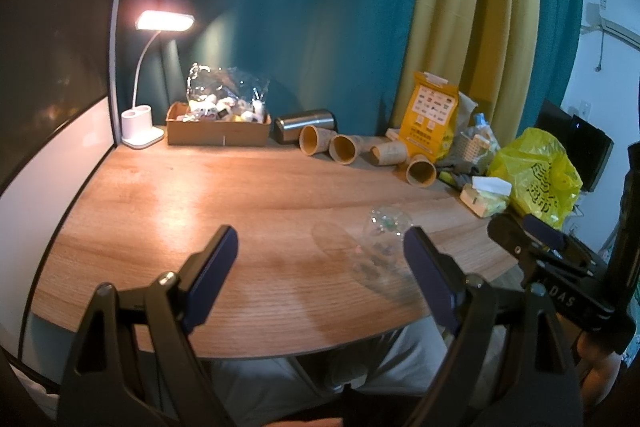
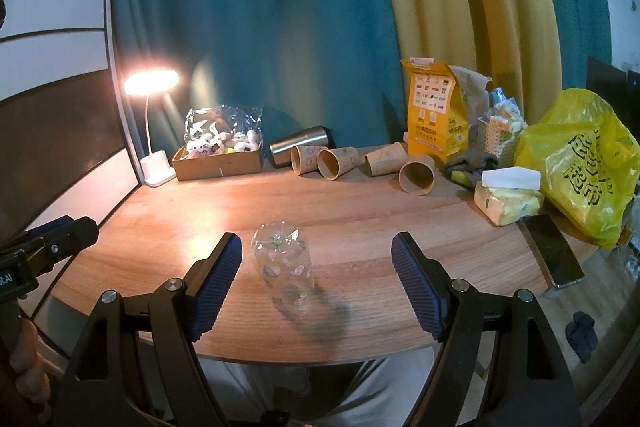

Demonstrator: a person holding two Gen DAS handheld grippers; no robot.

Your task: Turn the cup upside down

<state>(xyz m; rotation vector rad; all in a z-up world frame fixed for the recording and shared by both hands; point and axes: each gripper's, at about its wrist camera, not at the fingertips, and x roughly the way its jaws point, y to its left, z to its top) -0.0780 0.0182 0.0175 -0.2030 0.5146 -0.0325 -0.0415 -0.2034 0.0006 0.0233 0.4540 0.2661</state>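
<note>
On the table [image 2: 360,227], the clear cup [image 2: 285,263] stands between the right gripper [image 2: 316,275]'s spread fingers, apparently already inverted. The left gripper [image 1: 320,267] is spread too. A hard pinch could squash or topple it.

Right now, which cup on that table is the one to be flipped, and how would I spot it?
Start at the wooden table and skip the row of brown paper cups lying along the back by the curtain. Alone near the front edge stands a clear cup printed with small flowers, the only see-through one.
</note>
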